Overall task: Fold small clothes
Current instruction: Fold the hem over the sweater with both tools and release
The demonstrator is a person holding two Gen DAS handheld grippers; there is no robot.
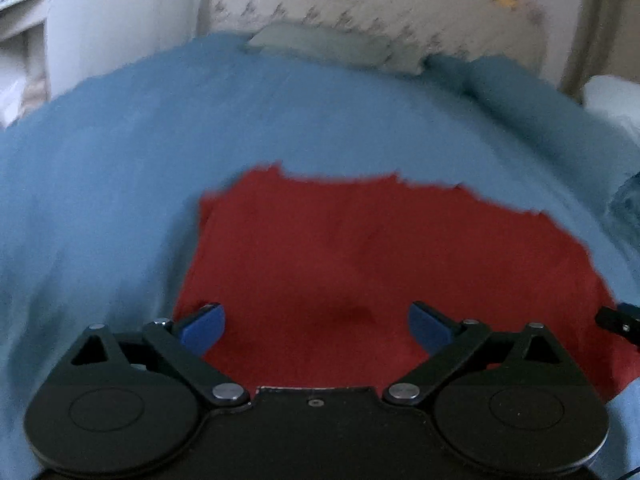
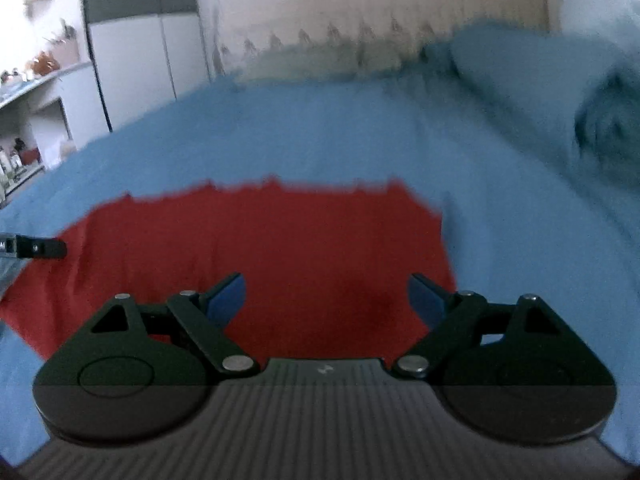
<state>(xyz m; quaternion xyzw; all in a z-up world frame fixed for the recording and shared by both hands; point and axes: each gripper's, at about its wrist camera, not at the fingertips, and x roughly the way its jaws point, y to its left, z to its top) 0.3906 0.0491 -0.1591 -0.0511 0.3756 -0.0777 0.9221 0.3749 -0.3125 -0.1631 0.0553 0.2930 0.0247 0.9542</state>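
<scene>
A red garment [image 1: 360, 248] lies flat on the blue bed sheet [image 1: 160, 128], folded into a rough rectangle. It also shows in the right wrist view [image 2: 260, 248]. My left gripper [image 1: 316, 322] is open and empty, hovering over the garment's near left part. My right gripper [image 2: 326, 294] is open and empty over the garment's near right part. The right gripper's tip [image 1: 618, 320] shows at the right edge of the left wrist view. The left gripper's tip [image 2: 36, 248] shows at the left edge of the right wrist view. Both views are motion-blurred.
A pale pillow [image 1: 332, 46] and a blue pillow [image 2: 520, 64] lie at the bed's head, against a patterned headboard [image 1: 400, 4]. A rumpled blue-green cloth [image 2: 608, 120] lies at the right. White wardrobe and shelves [image 2: 60, 92] stand beyond the bed's left side.
</scene>
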